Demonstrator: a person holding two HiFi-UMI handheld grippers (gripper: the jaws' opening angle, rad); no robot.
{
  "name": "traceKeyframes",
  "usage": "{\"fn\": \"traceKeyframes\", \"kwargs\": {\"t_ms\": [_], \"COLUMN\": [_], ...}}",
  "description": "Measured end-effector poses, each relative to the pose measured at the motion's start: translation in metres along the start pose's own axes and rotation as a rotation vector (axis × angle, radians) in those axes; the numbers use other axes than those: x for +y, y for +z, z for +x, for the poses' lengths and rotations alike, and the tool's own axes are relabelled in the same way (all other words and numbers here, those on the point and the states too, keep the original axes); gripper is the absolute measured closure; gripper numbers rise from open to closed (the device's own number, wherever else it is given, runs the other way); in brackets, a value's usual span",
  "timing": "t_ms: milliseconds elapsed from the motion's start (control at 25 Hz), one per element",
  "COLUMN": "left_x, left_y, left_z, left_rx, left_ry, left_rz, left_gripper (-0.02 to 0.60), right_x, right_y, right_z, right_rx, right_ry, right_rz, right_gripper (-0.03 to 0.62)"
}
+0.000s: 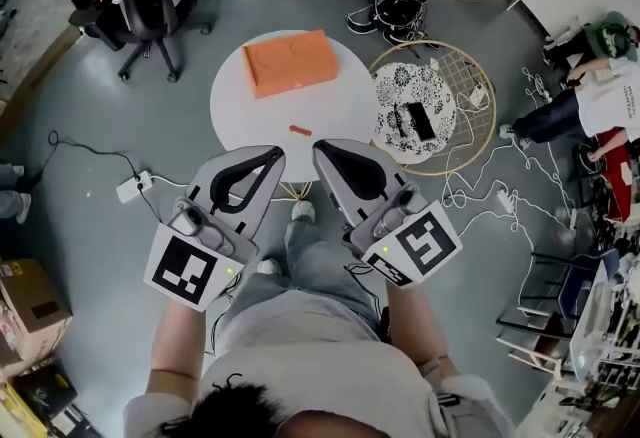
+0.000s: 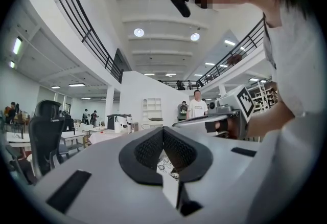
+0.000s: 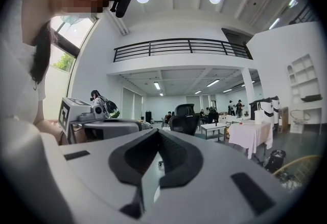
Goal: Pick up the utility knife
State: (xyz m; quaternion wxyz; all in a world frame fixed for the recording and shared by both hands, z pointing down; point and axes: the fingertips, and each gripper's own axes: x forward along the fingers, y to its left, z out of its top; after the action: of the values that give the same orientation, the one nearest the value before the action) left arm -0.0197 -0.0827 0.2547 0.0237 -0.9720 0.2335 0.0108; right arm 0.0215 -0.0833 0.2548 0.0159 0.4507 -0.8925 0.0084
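Left gripper, right gripper: jaws together, empty, near round table. Small orange item, probably utility knife. Risk: descending unopened nudges it off.

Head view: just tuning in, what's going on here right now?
A person stands at a round white table, holding the left gripper and right gripper side by side on its near side. Both sets of tongs are shut with nothing in them. The small red utility knife lies untouched on the table just beyond their tips, with an orange box farther back. The pick-up has not started yet.
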Motion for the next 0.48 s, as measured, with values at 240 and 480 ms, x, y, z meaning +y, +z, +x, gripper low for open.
{"fn": "traceKeyframes", "kwargs": {"t_ms": [240, 480], "left_x": [0.029, 0.065], "left_y": [-0.001, -0.013], "left_z": [0.034, 0.064], "left_rx": [-0.014, -0.006], "left_ry": [0.039, 0.096], "left_rz": [-0.017, -0.053], "left_gripper": [0.571, 0.571], "right_x": [-0.048, -0.094], "right_y": [-0.014, -0.049], "right_z": [0.033, 0.072], "right_rx": [0.051, 0.15], "right_ry": [0.042, 0.1], "right_rz": [-0.007, -0.001], "right_gripper": [0.588, 0.588]}}
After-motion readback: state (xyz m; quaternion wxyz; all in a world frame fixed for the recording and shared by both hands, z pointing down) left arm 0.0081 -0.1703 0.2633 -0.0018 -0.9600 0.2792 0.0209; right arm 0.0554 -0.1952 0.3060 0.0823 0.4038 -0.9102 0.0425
